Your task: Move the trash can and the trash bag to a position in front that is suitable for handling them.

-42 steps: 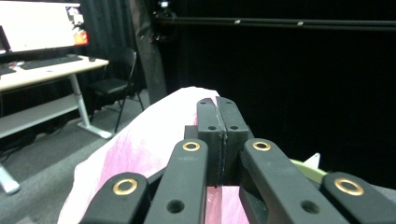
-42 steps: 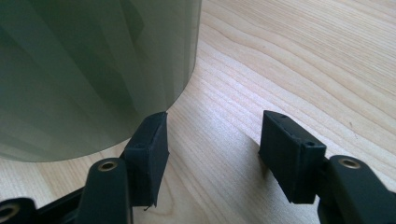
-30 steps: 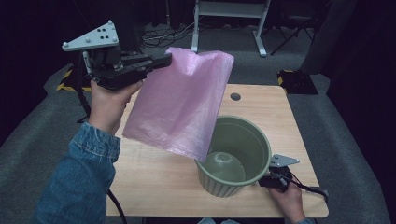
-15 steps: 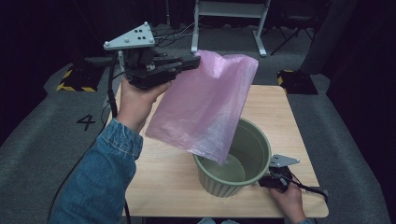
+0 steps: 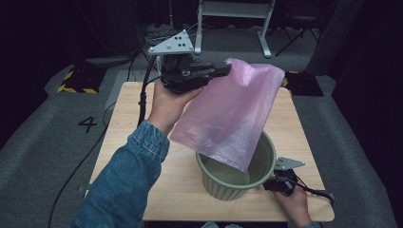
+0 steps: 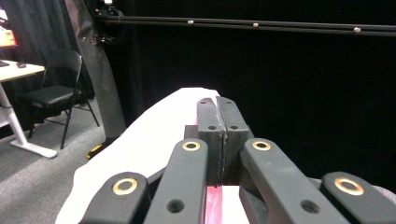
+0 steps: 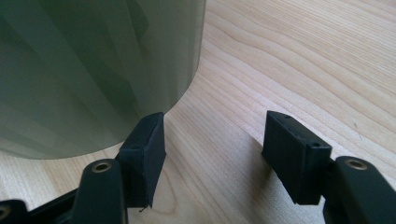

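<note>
Left gripper (image 5: 223,70) pinching bag (image 5: 233,114) top, far left; bag tail inside bin (image 5: 233,187). Right gripper (image 7: 212,144) spread beside bin on surface (image 5: 128,123). Risk: bag snagging rim, tipping unheld bin.

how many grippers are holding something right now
1. The left gripper, raised over the wooden table, has its fingers shut on the pink plastic bag. The right gripper rests open beside the green ribbed plastic bin, holding nothing.

The right tool (image 7: 212,154) rests spread apart on the wooden table (image 7: 299,60), beside the green bin (image 7: 93,65).
</note>
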Action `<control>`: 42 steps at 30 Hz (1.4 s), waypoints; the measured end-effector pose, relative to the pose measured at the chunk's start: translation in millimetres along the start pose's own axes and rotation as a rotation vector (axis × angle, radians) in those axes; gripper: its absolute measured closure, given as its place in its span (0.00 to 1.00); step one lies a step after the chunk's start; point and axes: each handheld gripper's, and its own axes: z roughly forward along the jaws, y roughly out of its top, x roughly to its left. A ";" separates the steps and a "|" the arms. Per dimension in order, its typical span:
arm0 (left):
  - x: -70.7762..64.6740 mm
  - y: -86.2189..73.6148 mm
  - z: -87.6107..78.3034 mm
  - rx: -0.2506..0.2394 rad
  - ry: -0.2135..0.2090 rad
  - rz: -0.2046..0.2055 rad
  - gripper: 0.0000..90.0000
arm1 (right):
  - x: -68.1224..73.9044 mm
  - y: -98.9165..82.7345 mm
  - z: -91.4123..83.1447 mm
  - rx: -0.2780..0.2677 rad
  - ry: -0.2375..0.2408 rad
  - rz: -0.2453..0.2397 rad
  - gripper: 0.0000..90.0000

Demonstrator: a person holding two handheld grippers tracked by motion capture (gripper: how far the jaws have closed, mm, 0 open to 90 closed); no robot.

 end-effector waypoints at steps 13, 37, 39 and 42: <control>-13.4 -14.8 35.3 -0.011 -0.019 0.027 0.99 | -0.6 0.1 0.2 -0.001 0.005 -0.004 0.43; -15.7 -86.7 30.7 0.091 -0.018 -0.025 0.99 | -1.5 0.2 0.3 -0.005 0.005 -0.002 0.43; -16.4 -93.0 28.4 0.099 -0.020 -0.031 0.99 | -1.5 0.2 0.3 -0.005 0.006 -0.001 0.43; -18.8 -100.3 24.9 0.108 -0.020 -0.032 0.99 | -1.6 0.2 0.4 -0.005 0.005 -0.001 0.43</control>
